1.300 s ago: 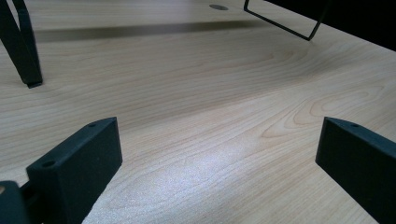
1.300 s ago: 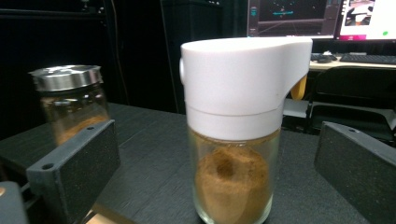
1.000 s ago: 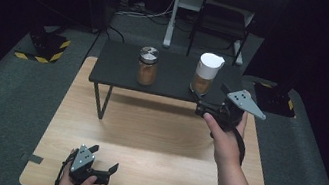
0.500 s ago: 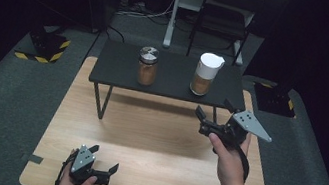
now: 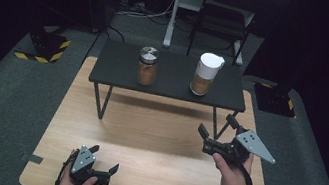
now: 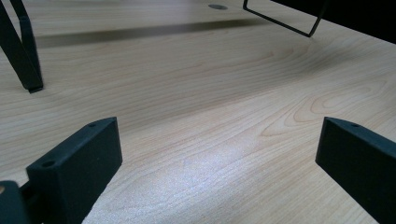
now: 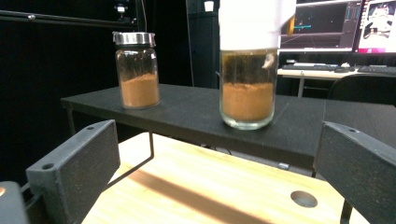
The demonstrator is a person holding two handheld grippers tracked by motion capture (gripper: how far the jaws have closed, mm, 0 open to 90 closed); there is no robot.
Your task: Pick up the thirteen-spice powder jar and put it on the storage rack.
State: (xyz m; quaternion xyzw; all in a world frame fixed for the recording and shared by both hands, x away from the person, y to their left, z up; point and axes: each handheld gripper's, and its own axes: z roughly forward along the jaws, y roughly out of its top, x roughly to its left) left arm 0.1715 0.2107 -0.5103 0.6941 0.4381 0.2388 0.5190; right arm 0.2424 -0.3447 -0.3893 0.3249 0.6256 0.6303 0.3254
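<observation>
Two glass jars of brown powder stand upright on a low black shelf. The silver-lidded jar is at its middle, the white-capped jar to the right. My right gripper hovers open over the wooden table, in front of the shelf's right end and apart from the white-capped jar, with nothing between its jaws. My left gripper rests open and low near the table's front left edge, holding nothing.
The shelf's thin black wire legs stand on the wooden table. A black-and-yellow striped block lies on the grey carpet at left. A chair and desk legs stand behind the shelf. Monitors glow in the right gripper view.
My right gripper has drawn back from the white-capped jar toward me and down over the table, jaws open. The left gripper has stayed put.
</observation>
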